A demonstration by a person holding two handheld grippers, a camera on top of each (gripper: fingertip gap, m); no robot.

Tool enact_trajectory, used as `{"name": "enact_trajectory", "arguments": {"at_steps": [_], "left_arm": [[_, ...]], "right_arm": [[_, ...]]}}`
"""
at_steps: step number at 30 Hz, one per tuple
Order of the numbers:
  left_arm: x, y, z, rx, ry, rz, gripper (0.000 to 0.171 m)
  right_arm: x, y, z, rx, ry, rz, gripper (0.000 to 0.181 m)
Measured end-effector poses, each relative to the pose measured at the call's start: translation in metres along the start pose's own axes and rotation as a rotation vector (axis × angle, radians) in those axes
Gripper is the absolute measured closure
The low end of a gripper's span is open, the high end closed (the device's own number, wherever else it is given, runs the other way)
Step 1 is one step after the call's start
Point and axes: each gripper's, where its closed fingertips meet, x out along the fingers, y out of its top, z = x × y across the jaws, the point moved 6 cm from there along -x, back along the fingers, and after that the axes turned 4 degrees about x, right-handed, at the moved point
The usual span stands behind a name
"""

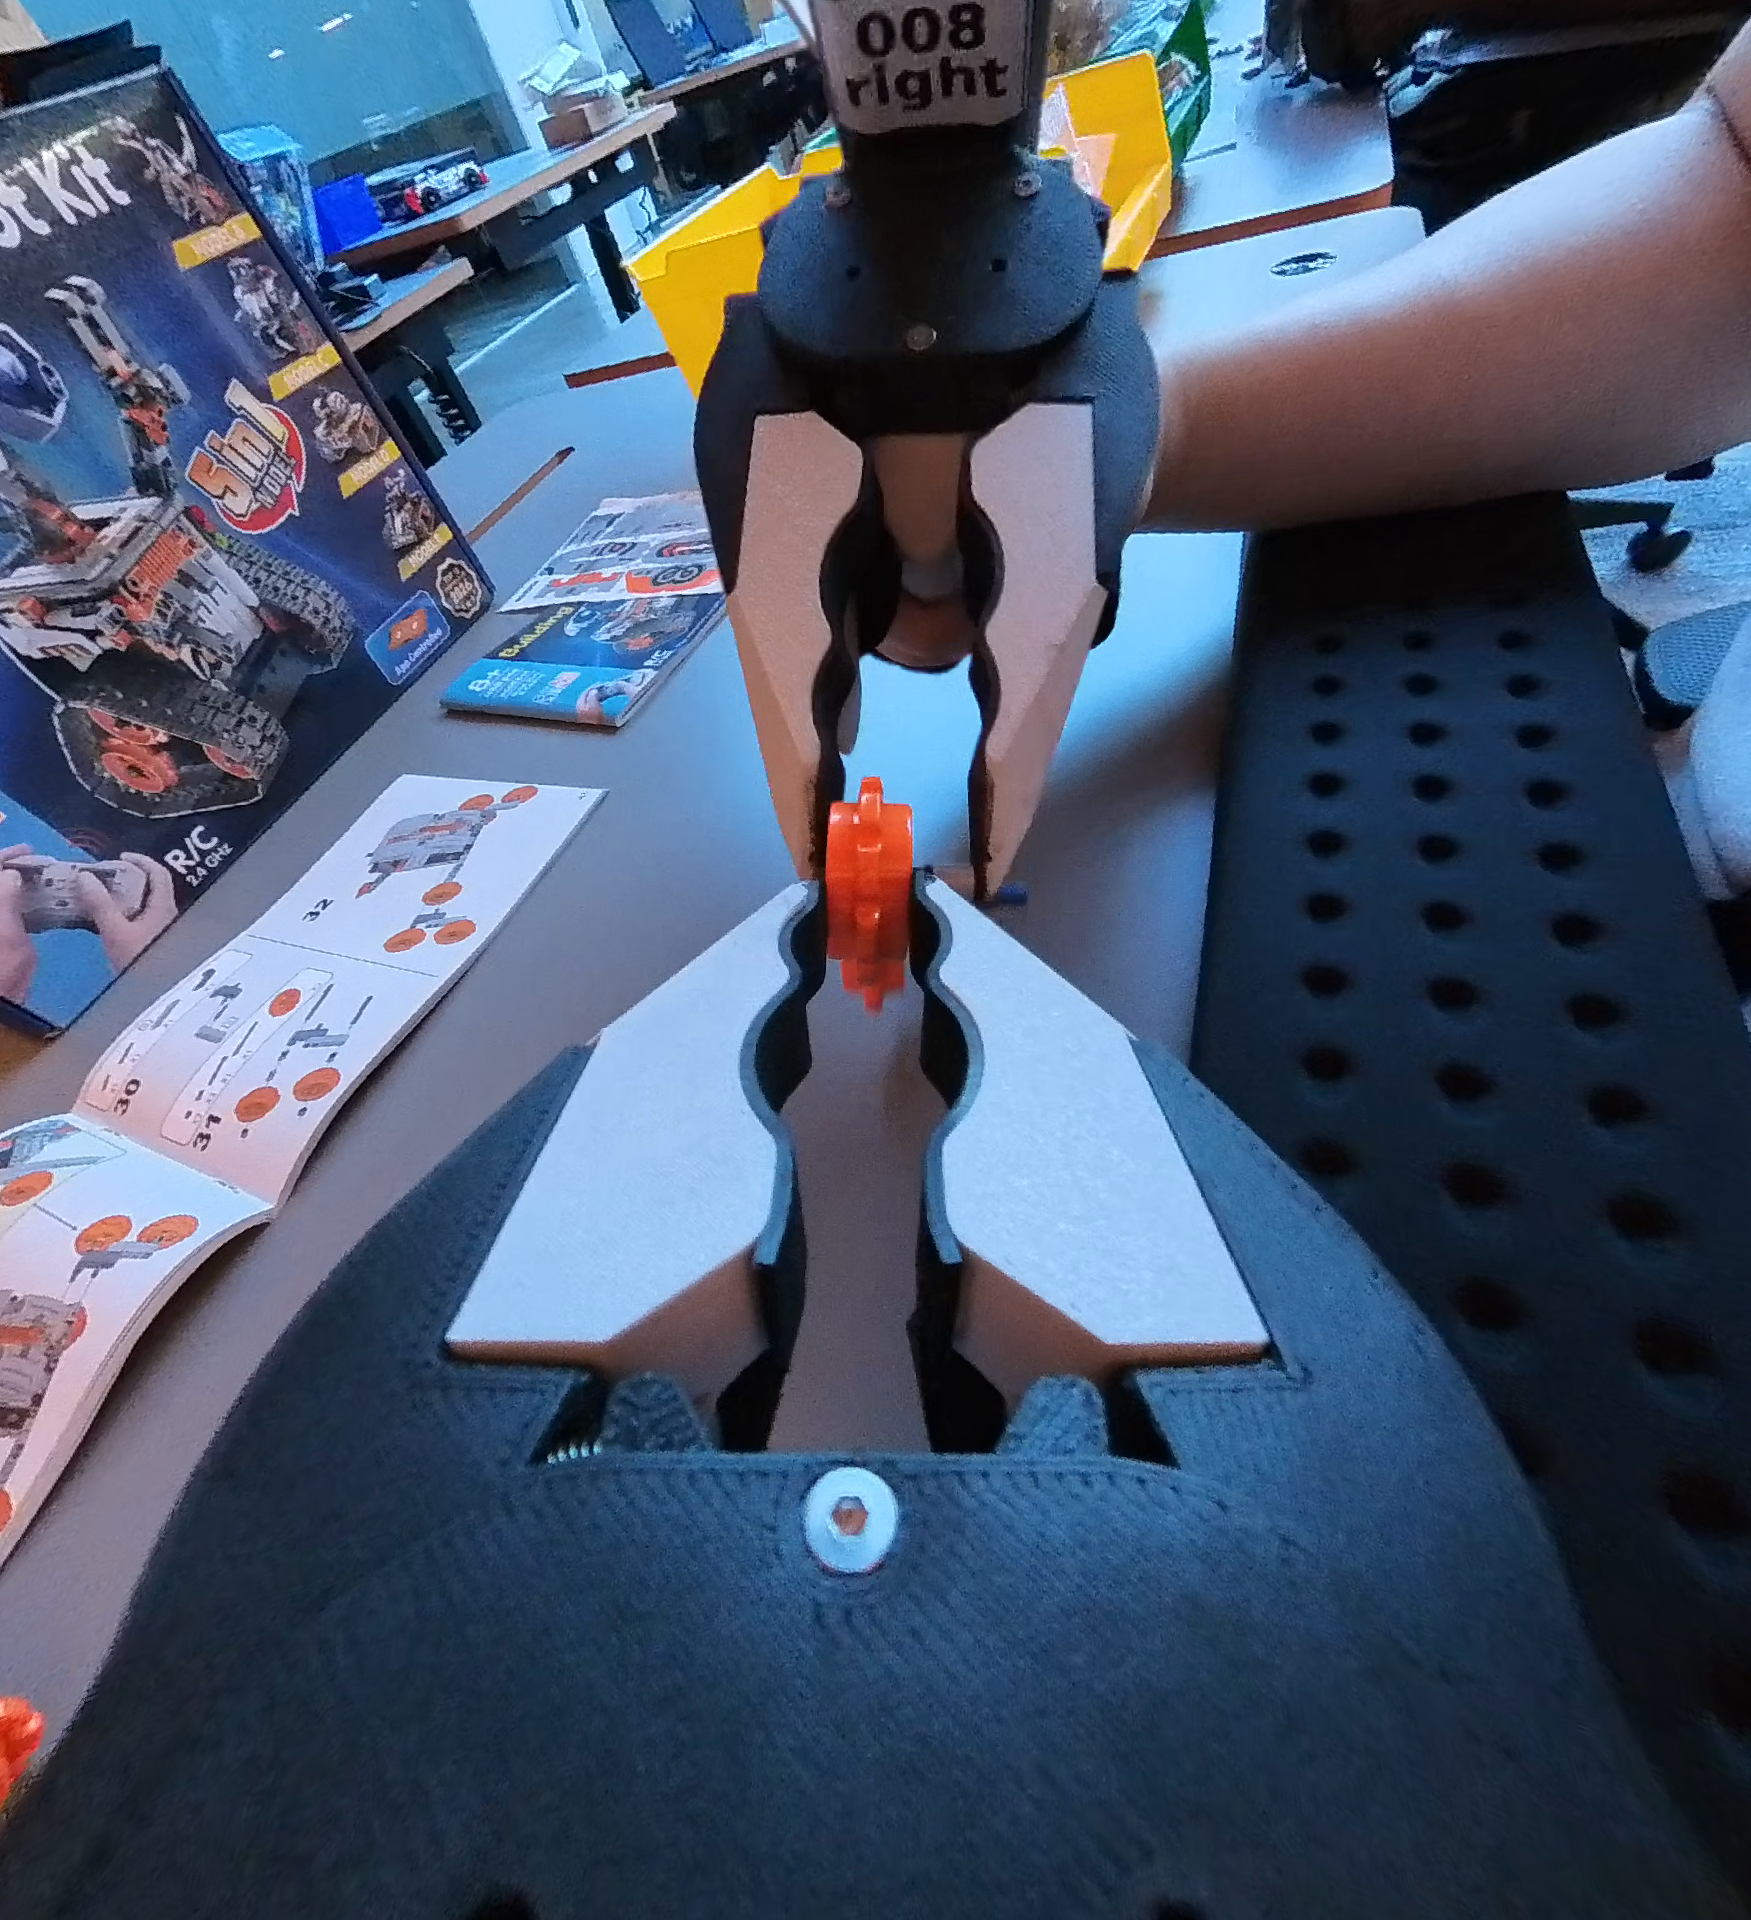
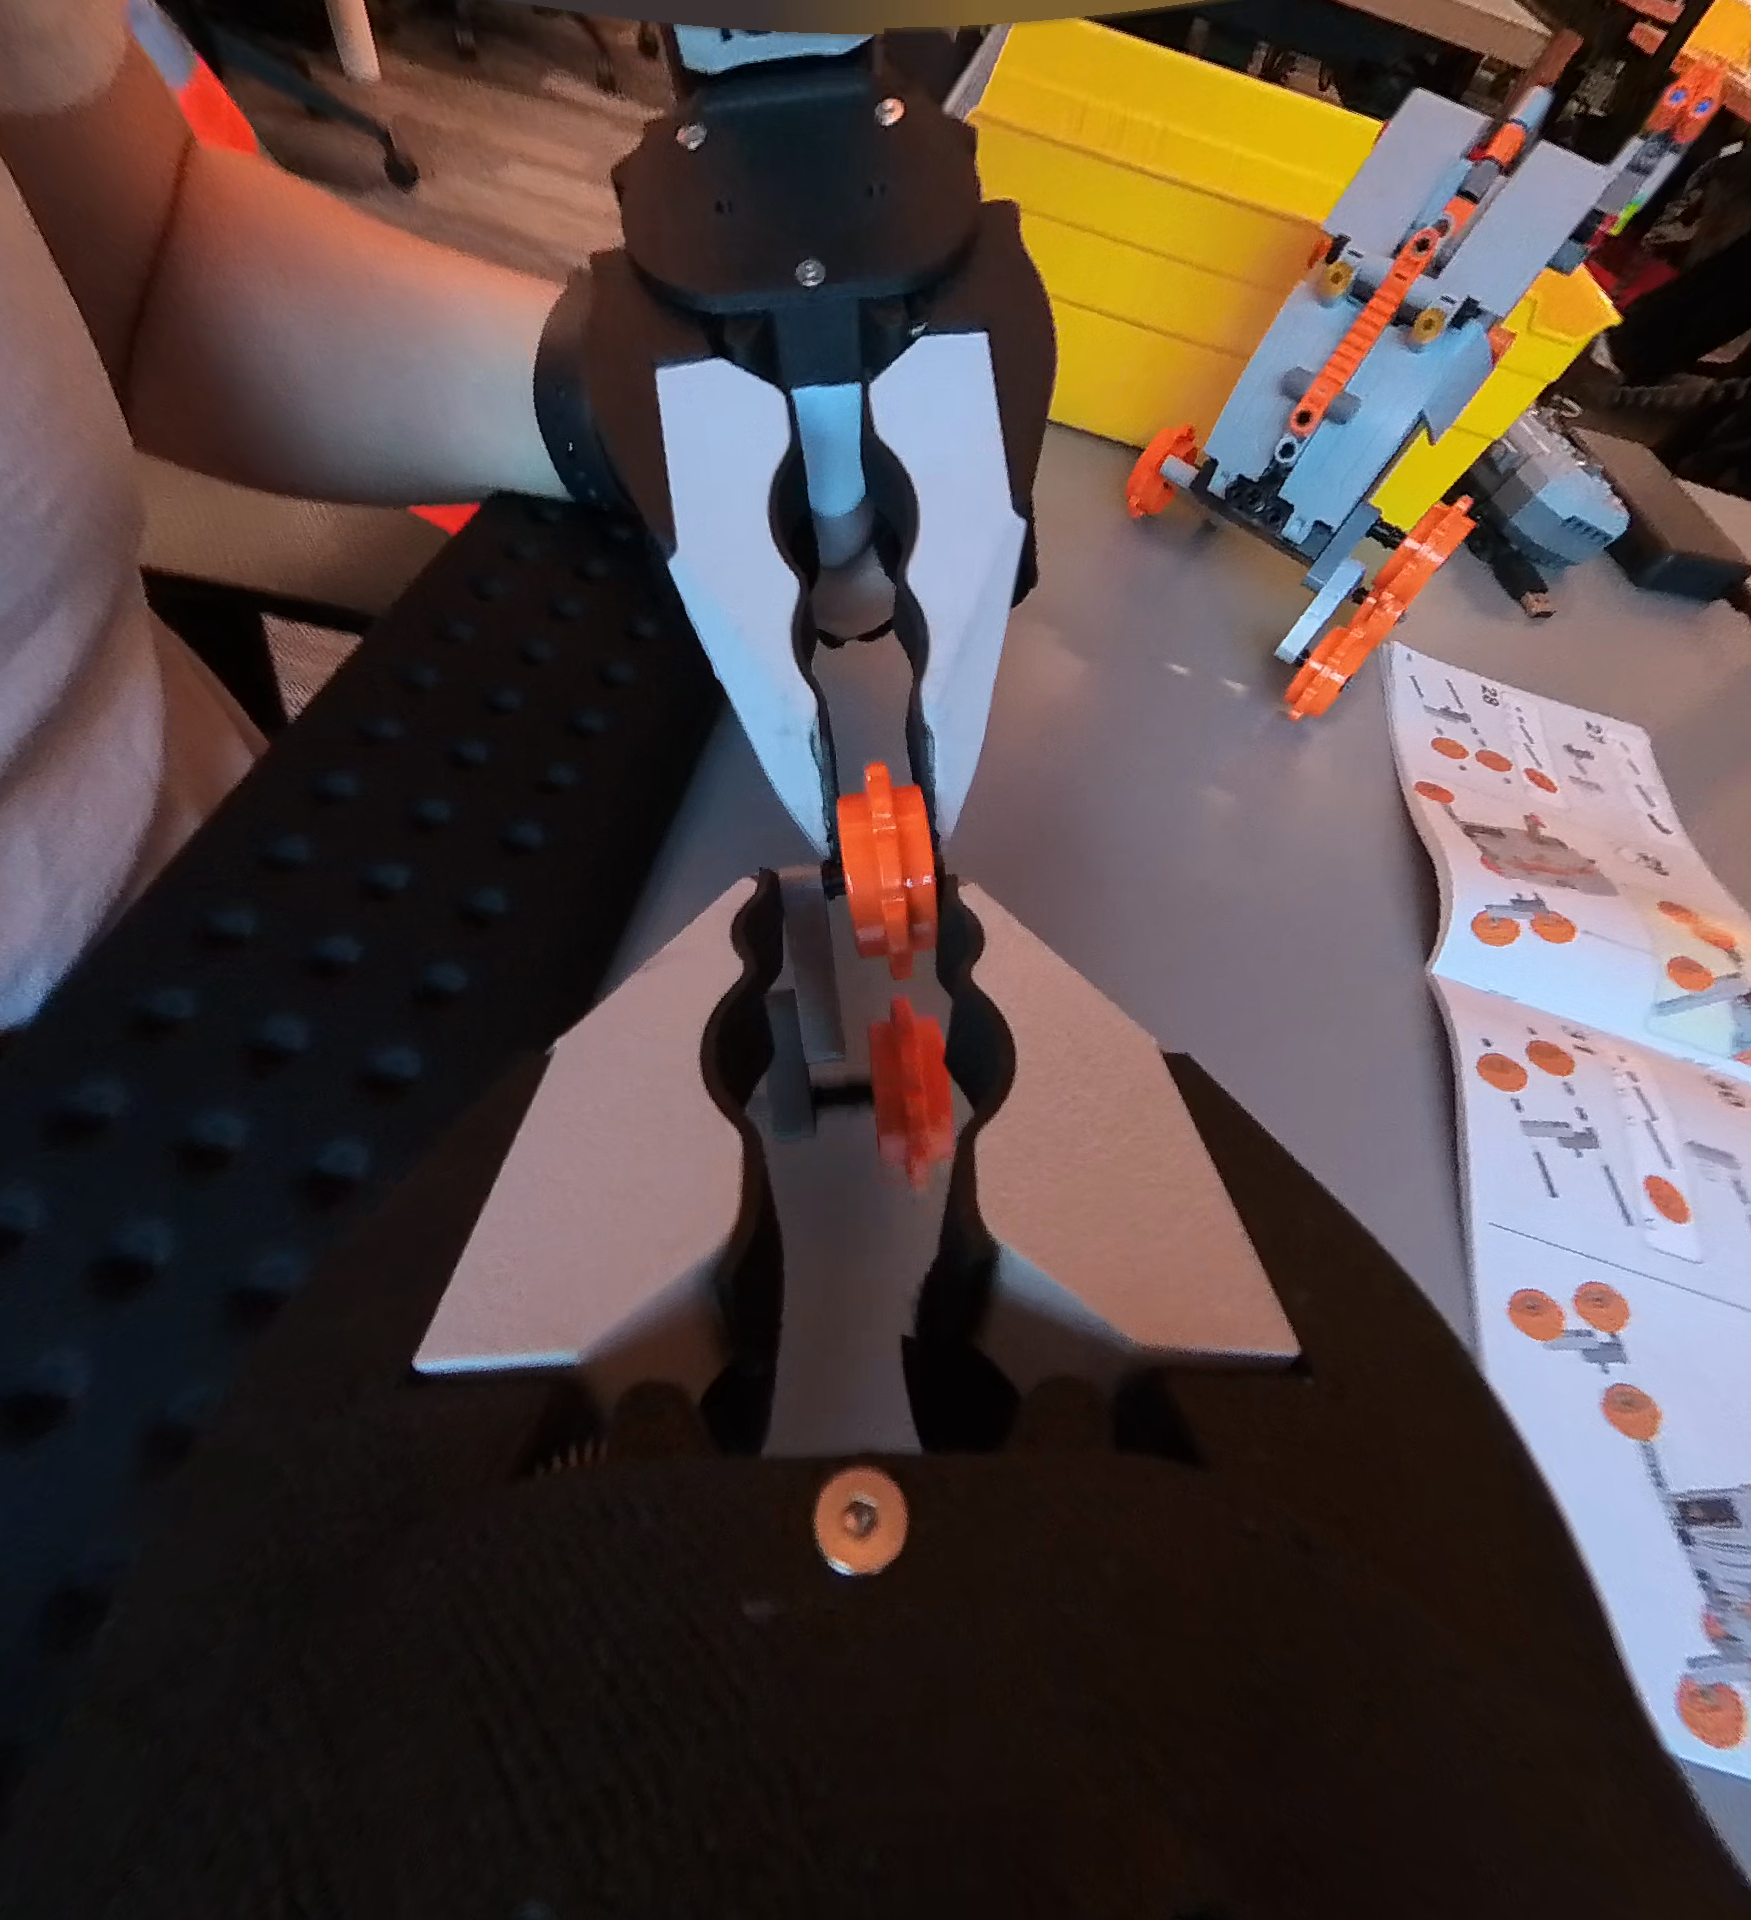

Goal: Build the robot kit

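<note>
The two grippers meet tip to tip above the grey counter (image 1: 642, 852). The left gripper (image 1: 866, 904) pinches an orange gear wheel (image 1: 868, 894) right at its fingertips, fingers clenched on either flat side of it. Facing that wheel, the right gripper (image 2: 855, 904) has its fingers closed around a grey-and-orange part (image 2: 907, 1091), a second orange wheel sitting deeper between them. Left of the wheel in the left wrist view lies an open instruction booklet (image 1: 227, 1039); right of it, a black perforated board (image 1: 1473, 935).
</note>
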Motion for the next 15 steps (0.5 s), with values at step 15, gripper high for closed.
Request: {"name": "enact_trajectory", "arguments": {"at_steps": [15], "left_arm": [[-0.0036,0.0022,-0.0047,-0.014,0.018,0.028,0.158]], "right_arm": [[0.0009,0.0010,0.0039,-0.012,-0.012,0.073,0.150]]}}
